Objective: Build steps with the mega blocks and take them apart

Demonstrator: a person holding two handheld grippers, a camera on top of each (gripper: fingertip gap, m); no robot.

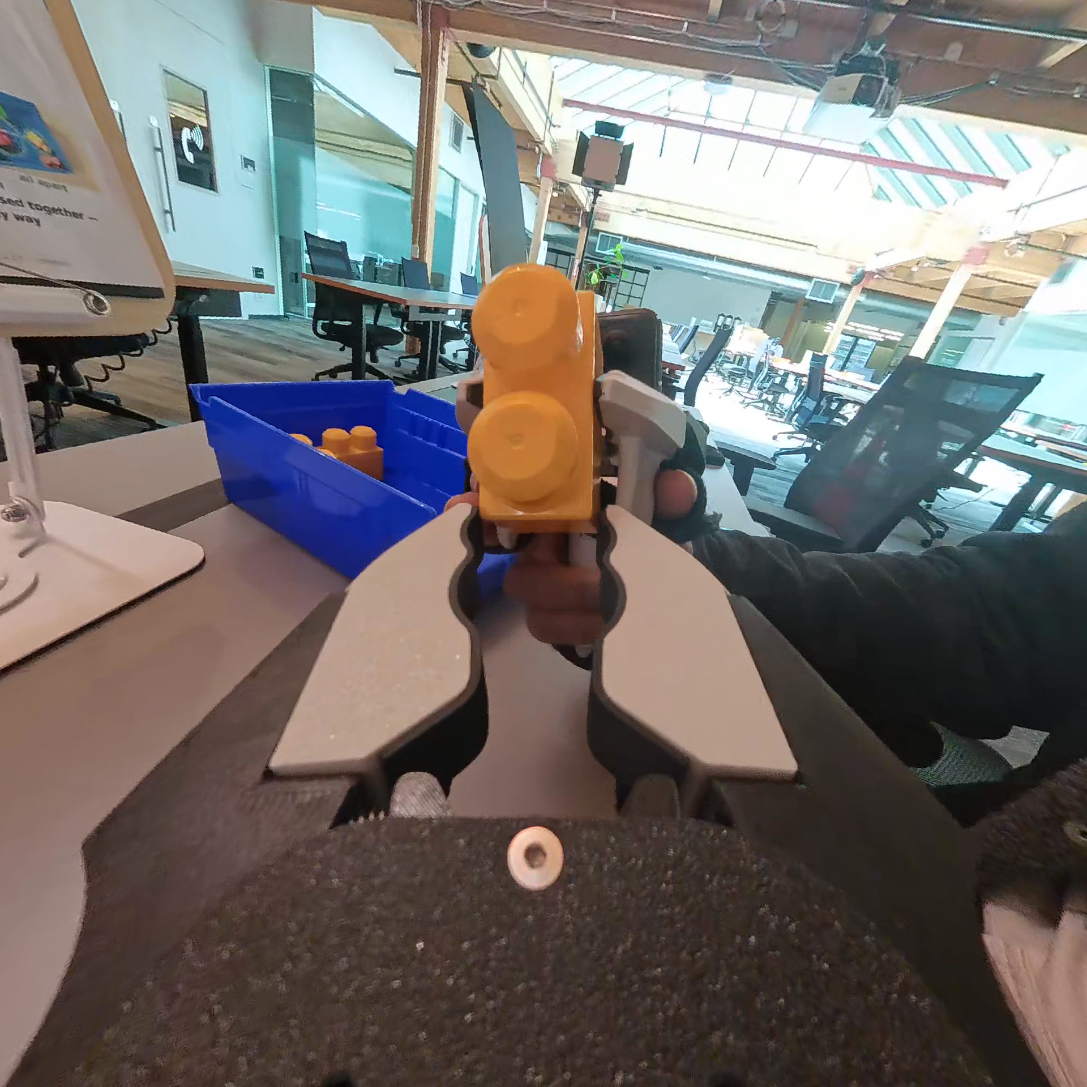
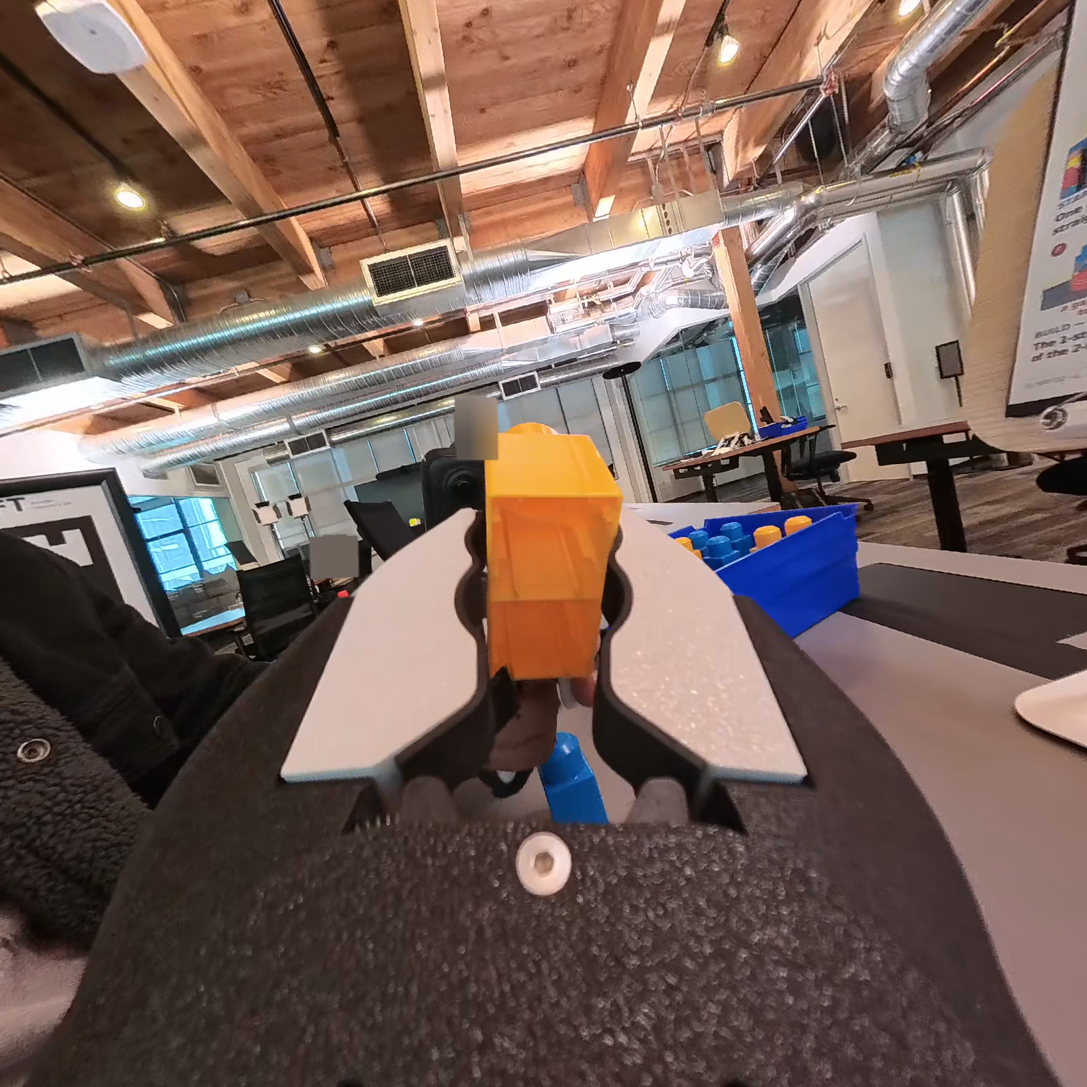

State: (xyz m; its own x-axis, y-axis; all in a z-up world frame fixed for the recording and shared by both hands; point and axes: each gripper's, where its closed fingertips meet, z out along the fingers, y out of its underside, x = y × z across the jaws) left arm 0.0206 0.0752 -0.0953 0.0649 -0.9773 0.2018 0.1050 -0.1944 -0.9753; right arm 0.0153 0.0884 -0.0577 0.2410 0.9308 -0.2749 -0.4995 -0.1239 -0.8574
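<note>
My left gripper is shut on the lower end of a yellow mega block, held up in the air with its two studs facing the camera. Right behind it is a grey finger of the right gripper, held by a gloved hand. My right gripper is shut on a yellow block piece with its underside towards the camera; a seam crosses it. The left gripper's black body shows just behind. Whether the yellow pieces are joined I cannot tell. A blue block stands on the table below.
A blue bin on the grey table holds yellow blocks; in the right wrist view the bin also shows blue ones. A white stand base carries an instruction board. A dark sleeve reaches in from the right. My two grippers' fingertips are within a few centimetres of each other.
</note>
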